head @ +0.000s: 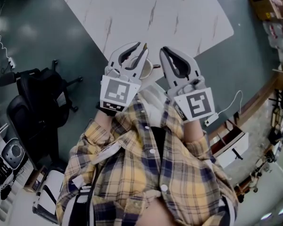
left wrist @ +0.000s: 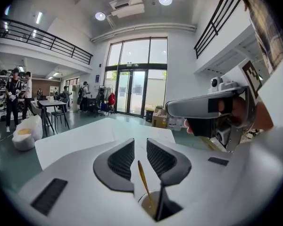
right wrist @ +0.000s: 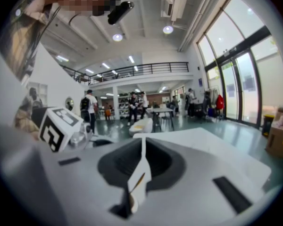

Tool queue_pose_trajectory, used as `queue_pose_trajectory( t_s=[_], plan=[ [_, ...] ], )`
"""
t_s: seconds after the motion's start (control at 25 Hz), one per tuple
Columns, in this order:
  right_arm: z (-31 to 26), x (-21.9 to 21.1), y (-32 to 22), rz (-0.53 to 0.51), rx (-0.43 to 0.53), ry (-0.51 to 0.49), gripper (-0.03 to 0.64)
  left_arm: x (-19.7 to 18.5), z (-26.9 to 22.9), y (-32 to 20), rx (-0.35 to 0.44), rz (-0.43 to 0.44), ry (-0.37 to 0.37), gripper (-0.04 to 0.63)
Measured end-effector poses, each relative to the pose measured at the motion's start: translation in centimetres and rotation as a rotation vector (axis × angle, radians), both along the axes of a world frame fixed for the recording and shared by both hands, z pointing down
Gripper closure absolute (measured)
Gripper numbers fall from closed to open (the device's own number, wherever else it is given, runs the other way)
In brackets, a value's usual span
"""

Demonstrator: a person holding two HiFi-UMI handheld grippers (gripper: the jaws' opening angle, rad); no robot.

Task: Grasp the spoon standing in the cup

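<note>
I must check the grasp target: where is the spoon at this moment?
In the left gripper view, the spoon stands in the cup at bottom centre, its handle rising between the open jaws of the left gripper.

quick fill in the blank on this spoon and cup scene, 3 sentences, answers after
1. The spoon stands in the cup, its handle between the jaws of the left tool, which stand ____ (apart/together).
2. The jaws of the right tool are ____ (apart/together).
3. The cup sits on a ____ table (colour).
Missing words: apart; together; white.
</note>
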State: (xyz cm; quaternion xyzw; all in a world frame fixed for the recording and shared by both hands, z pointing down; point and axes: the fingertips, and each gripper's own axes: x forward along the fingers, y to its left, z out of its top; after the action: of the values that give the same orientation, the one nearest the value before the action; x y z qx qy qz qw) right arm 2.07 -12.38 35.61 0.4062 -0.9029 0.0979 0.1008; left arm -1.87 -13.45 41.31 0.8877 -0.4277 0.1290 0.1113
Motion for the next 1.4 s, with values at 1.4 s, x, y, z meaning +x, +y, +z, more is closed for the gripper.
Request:
queue_pose_trajectory(
  t_s=[1.4],
  plan=[
    [4.7,1.1,1.7,0.051,-0.117,0.013,0.577,1.8,10.7,1.3,-0.240,0.134,-0.082,0.469]
  ],
)
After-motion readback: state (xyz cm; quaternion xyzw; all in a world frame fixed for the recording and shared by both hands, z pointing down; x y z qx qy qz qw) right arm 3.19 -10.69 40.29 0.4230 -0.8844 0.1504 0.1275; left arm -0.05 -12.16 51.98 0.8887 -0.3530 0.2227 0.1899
